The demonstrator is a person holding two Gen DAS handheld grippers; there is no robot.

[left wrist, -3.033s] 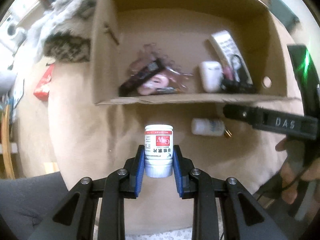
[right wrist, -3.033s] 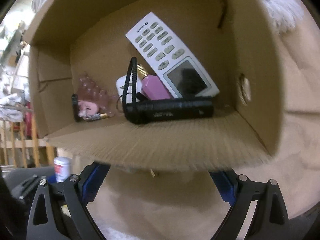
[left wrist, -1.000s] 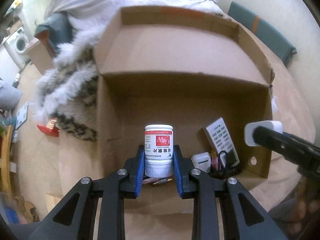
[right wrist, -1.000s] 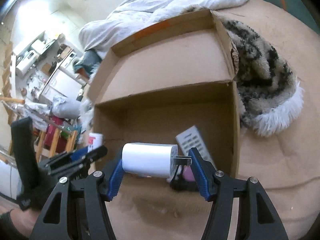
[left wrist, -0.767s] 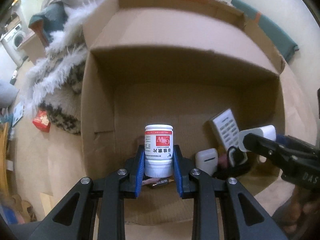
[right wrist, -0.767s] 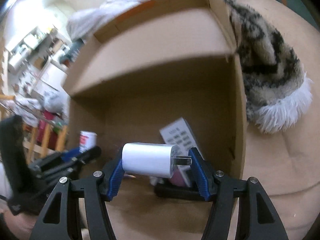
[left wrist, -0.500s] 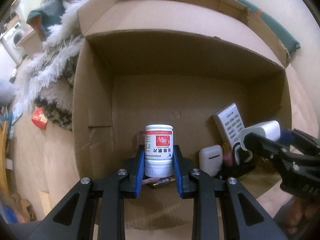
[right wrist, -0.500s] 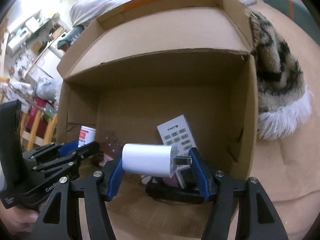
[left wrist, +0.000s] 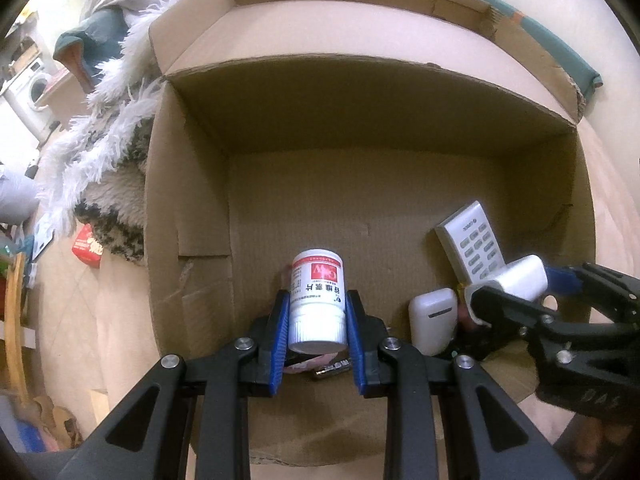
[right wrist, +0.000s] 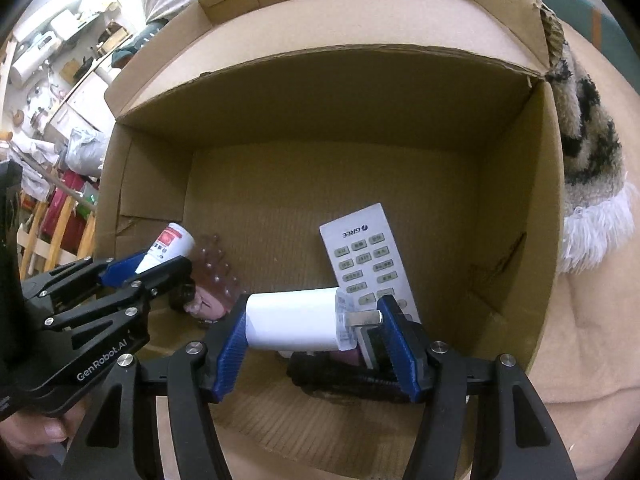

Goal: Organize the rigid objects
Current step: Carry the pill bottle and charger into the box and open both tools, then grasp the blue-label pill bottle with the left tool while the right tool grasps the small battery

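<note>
My left gripper [left wrist: 318, 320] is shut on a white pill bottle [left wrist: 318, 300] with a red label, held inside the open cardboard box [left wrist: 188, 208] near its front left. The right gripper [right wrist: 314, 326] is shut on a white charger plug [right wrist: 294, 320], lying sideways with its metal prong against the right pad. It hangs over the box's front right, above a white remote [right wrist: 370, 260] and a black flashlight [right wrist: 348, 380]. From the left wrist view the right gripper [left wrist: 516, 292] with the plug [left wrist: 520, 282] shows at the right. From the right wrist view the left gripper [right wrist: 148, 268] and bottle [right wrist: 168, 246] show at the left.
The box floor holds a white earbud case [left wrist: 434, 320], a battery [left wrist: 332, 368] and a pink clear-packaged item [right wrist: 214, 296]. A furry black-and-white blanket [left wrist: 104, 160] lies left of the box, with a red packet [left wrist: 86, 246] beside it. A hand [right wrist: 28, 436] grips the left tool.
Both grippers have sunk down into the box with their loads still held. The box walls now fill both views, and the right gripper has rolled a little.
</note>
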